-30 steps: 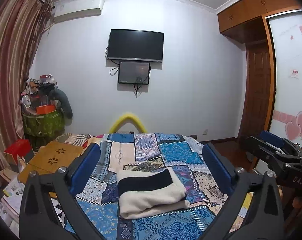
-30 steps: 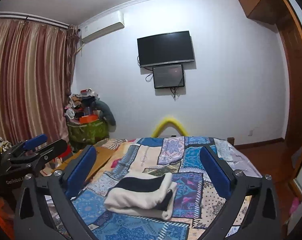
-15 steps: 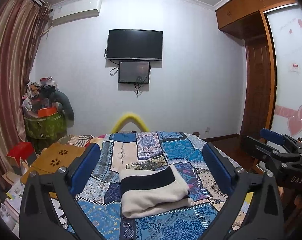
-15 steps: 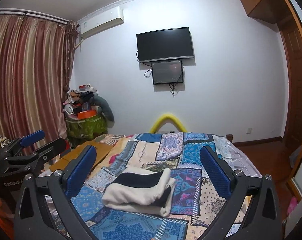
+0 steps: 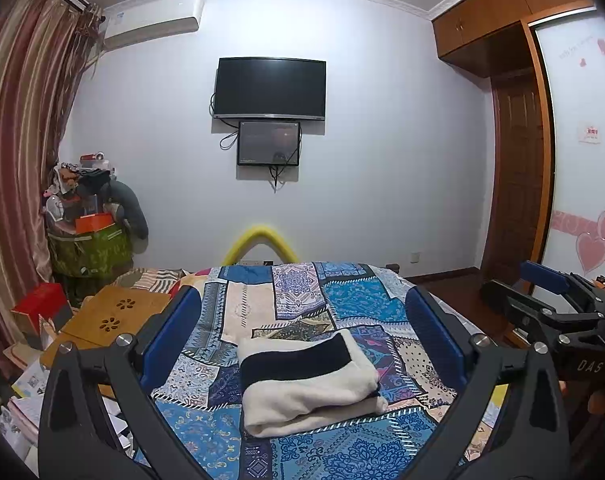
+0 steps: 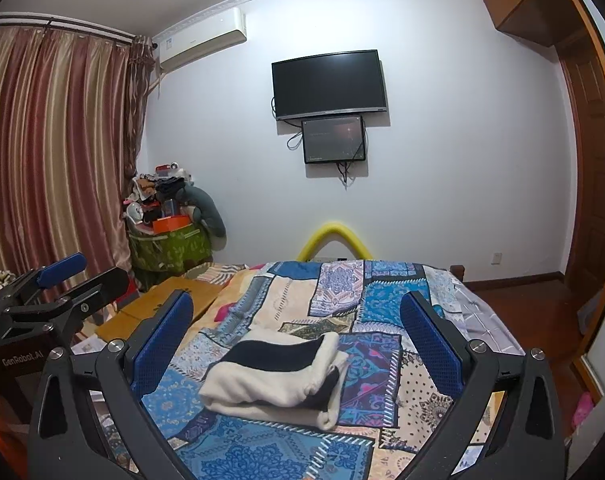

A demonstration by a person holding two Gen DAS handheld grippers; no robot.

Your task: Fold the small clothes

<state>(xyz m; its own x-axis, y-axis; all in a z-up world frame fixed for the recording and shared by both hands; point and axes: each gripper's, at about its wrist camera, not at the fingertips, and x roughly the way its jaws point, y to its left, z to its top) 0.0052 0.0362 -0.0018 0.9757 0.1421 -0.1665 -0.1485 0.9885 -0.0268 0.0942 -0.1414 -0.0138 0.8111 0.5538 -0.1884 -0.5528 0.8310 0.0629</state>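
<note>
Resting folded on the blue patchwork bedspread (image 5: 342,300), your cream-and-black fleece garment (image 5: 306,380) lies untouched; left claw (image 5: 302,340) and right claw (image 6: 298,344) are spread wide.

So the garment (image 5: 308,384) is a small, soft, fleecy piece in cream with a wide black band running across the top layer. It's already folded into a chunky little bundle, several layers thick, with the rounded fold edge facing the cameras. From the right wrist view (image 6: 276,378) you can see black peeking out at its right end too. It's lying flat on the patchwork bedspread (image 5: 342,292), roughly mid-bed, nothing touching it.
</note>
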